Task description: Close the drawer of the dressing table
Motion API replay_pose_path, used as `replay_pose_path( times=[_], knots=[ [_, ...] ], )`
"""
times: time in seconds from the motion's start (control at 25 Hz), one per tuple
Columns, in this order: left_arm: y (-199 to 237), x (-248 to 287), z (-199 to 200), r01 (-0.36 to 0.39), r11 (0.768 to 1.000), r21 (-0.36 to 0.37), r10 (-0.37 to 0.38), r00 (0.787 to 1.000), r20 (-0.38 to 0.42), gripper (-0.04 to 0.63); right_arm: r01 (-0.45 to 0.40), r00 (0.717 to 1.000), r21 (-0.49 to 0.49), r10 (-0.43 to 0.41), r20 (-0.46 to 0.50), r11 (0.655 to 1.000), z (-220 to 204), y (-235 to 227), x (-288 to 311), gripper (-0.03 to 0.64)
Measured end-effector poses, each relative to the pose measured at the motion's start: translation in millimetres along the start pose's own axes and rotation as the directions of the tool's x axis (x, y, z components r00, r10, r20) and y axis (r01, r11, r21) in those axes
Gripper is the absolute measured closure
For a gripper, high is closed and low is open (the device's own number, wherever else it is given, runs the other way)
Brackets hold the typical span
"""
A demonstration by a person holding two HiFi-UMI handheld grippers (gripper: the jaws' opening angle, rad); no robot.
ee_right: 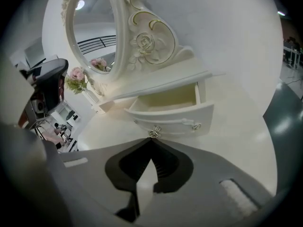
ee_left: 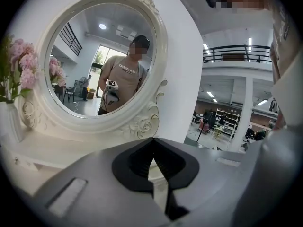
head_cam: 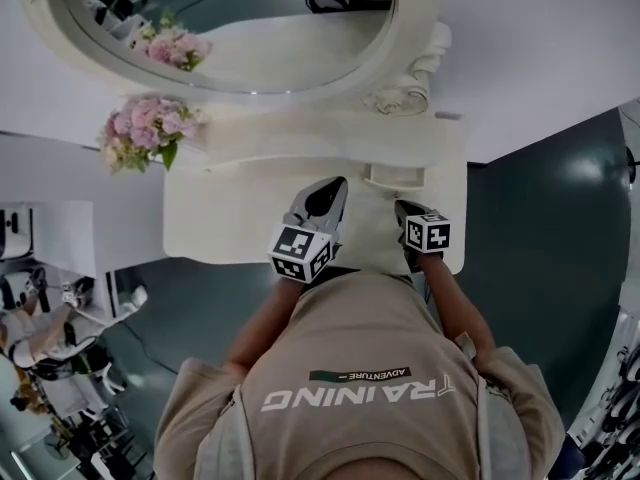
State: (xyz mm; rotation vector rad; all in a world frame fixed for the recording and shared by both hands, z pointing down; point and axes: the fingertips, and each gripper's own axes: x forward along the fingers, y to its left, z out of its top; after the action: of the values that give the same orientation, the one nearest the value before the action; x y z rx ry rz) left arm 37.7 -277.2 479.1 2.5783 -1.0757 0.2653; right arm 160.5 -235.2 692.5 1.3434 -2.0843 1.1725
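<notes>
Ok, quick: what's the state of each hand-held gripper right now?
Left hand-held gripper: shut, holding nothing.
Right hand-held gripper: shut, holding nothing; its tips point at the knob of the open drawer.

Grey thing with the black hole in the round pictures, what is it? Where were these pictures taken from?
It is a gripper: a grabbing tool with two jaws. A person holds one in each hand. The head view comes from a camera on the person's head, looking down at the left gripper and right gripper over a white dressing table. Each round picture comes from a camera riding on one gripper. Both have jaws together, holding nothing. The left one faces the oval mirror, with pink flowers beside it. The right one points at the small drawer, which stands open, near its knob.
</notes>
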Motion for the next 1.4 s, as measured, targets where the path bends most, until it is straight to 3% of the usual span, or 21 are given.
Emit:
replay_pose_path(
  times=[0.4,0.84,1.4],
  knots=[
    [5,12,0,-0.007,1.000,-0.028,0.007,1.000,0.001,0.580,-0.027,0.998,0.034,0.029,-0.064,0.999,-1,-7,13,0.614],
    [12,11,-9,-0.013,0.998,-0.055,0.013,1.000,-0.004,0.580,-0.001,0.995,-0.023,-0.001,-0.096,1.000,6,-10,14,0.614],
    [13,10,-9,-0.014,0.998,-0.066,0.014,1.000,-0.001,0.580,0.006,0.998,0.024,-0.004,-0.056,1.000,31,-19,23,0.615]
  ],
)
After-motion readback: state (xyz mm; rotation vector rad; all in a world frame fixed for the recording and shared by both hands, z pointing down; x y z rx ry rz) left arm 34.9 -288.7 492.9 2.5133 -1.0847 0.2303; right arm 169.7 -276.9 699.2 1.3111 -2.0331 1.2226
